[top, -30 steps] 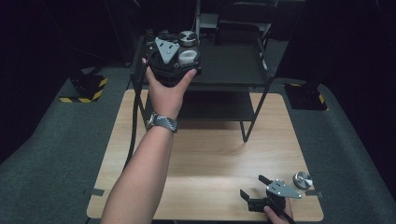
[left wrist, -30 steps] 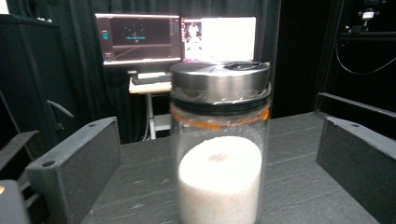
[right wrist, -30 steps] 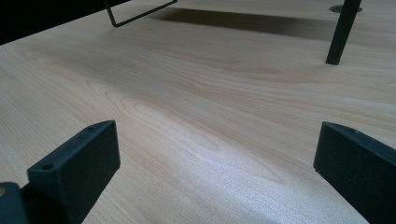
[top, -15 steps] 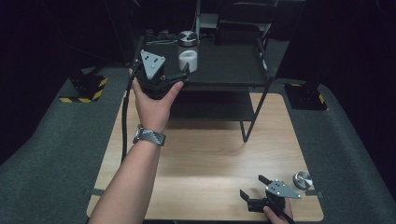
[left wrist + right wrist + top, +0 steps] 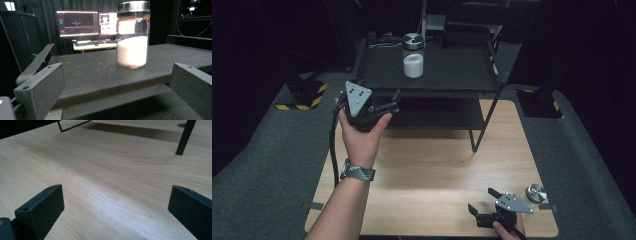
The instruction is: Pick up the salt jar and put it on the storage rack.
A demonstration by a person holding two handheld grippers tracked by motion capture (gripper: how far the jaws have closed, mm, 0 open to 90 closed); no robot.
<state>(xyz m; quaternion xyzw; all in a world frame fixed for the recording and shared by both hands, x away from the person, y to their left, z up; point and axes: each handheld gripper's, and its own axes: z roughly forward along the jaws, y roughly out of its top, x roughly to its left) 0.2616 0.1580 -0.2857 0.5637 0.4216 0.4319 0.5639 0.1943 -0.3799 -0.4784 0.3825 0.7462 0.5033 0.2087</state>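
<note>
The left gripper [image 5: 379, 107], left of frame centre, is held with jaws spread and empty short of the jar [image 5: 413, 55] (half-filled with white powder) on the black shelf [image 5: 452, 67] at top centre, while the right gripper [image 5: 484, 207], jaws likewise apart, sits at the lower right, its hand cut off by the frame edge.

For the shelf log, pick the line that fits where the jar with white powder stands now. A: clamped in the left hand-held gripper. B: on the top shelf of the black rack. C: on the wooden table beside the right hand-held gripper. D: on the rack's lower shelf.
B: the jar stands upright on the black rack's top shelf, apart from the open left hand-held gripper.
</note>
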